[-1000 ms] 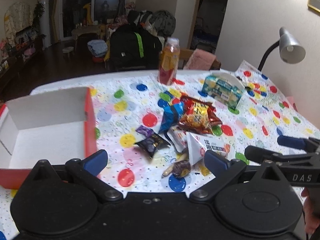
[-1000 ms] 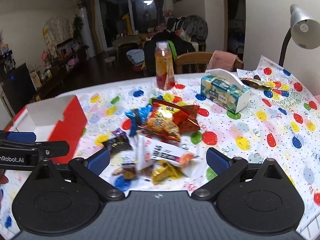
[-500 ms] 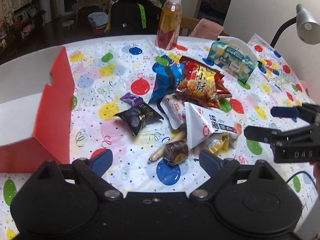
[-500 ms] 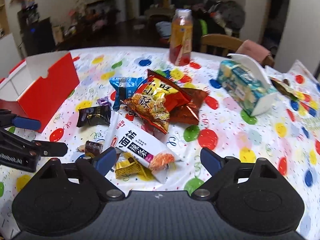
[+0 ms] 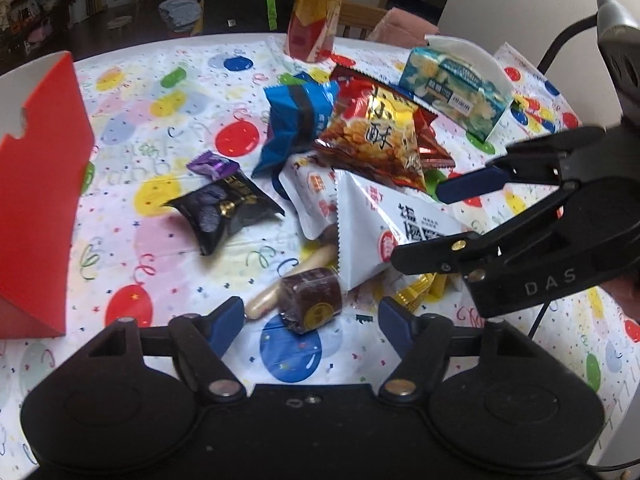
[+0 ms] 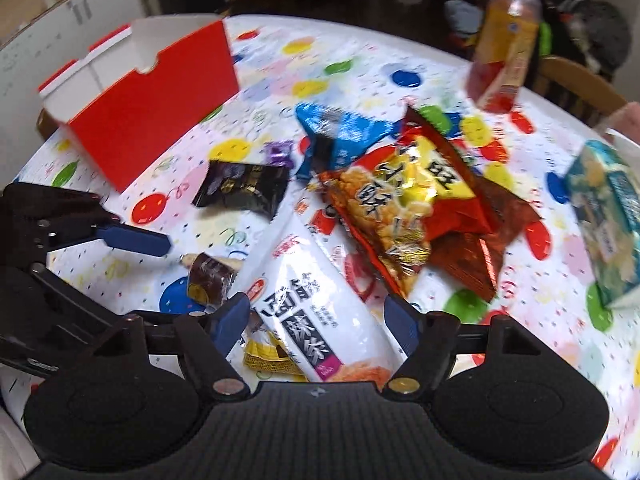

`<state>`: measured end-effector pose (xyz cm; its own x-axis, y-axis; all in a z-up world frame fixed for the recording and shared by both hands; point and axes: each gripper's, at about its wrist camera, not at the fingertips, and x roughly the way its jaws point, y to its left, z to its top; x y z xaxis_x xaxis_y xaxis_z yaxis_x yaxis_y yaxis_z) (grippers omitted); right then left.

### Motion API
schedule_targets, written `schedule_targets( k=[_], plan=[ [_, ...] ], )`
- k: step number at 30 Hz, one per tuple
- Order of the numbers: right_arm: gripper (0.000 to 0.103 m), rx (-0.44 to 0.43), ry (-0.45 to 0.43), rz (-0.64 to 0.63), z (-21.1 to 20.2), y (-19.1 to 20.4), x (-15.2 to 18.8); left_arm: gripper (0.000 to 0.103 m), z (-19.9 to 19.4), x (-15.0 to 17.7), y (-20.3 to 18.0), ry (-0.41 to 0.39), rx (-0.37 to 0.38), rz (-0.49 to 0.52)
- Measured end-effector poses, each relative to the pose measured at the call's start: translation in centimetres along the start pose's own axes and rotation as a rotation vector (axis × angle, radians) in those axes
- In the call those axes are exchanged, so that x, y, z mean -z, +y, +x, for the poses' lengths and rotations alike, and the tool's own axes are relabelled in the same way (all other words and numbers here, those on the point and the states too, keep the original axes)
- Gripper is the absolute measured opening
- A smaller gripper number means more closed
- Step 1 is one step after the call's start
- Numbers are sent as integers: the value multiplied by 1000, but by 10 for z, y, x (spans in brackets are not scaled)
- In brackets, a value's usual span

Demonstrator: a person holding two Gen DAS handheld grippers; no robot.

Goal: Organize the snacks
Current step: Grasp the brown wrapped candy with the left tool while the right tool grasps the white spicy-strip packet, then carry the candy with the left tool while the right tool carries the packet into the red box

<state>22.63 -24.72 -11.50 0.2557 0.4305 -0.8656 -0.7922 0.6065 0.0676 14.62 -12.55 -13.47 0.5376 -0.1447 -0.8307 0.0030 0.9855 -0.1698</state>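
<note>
Snack packets lie heaped on the balloon-print tablecloth (image 5: pixel 168 240): a black packet (image 5: pixel 224 208), a blue packet (image 5: pixel 298 120), a red and yellow chips bag (image 5: pixel 376 132) and a long white packet (image 5: pixel 384 232). My left gripper (image 5: pixel 310 320) is open and low over the table, with a brown round candy (image 5: pixel 312 300) between its fingertips. My right gripper (image 6: pixel 316 318) is open astride the near end of the white packet (image 6: pixel 304 312). The red box (image 5: pixel 36 200) with a white inside stands at the left.
An orange drink bottle (image 5: pixel 316 12) stands at the far side and a tissue box (image 5: pixel 456 92) at the far right. A desk lamp (image 5: pixel 616 20) leans over the right edge. A small purple candy (image 5: pixel 212 166) and a gold wrapper (image 5: pixel 420 292) lie among the packets.
Both grippers have dropped and moved in toward the pile. The left now has the brown candy between its fingertips, and the right straddles the white packet. The two grippers are closer together.
</note>
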Motion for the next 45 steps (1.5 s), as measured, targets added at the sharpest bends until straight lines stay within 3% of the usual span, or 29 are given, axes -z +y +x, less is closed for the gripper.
schedule_targets(
  k=[5,13,24,34,45],
  plan=[
    [69,-34,19,-26,7,-1,-3,57,10,0,-4,-2,-12,16],
    [60,-51,-6,4,3,-5,2,32,18,-1,-8,4,-35,32],
    [55,-55,-58,69,-18,-11,6,31,7,0,-3,11,-31,-4],
    [54,-25,-109,198,-54,-12,4,31,-33,-4,13,-31,9,-54],
    [54,34,-173,269,-83,34,-21,31,-84,-12,51,-74,10,-45]
  ],
)
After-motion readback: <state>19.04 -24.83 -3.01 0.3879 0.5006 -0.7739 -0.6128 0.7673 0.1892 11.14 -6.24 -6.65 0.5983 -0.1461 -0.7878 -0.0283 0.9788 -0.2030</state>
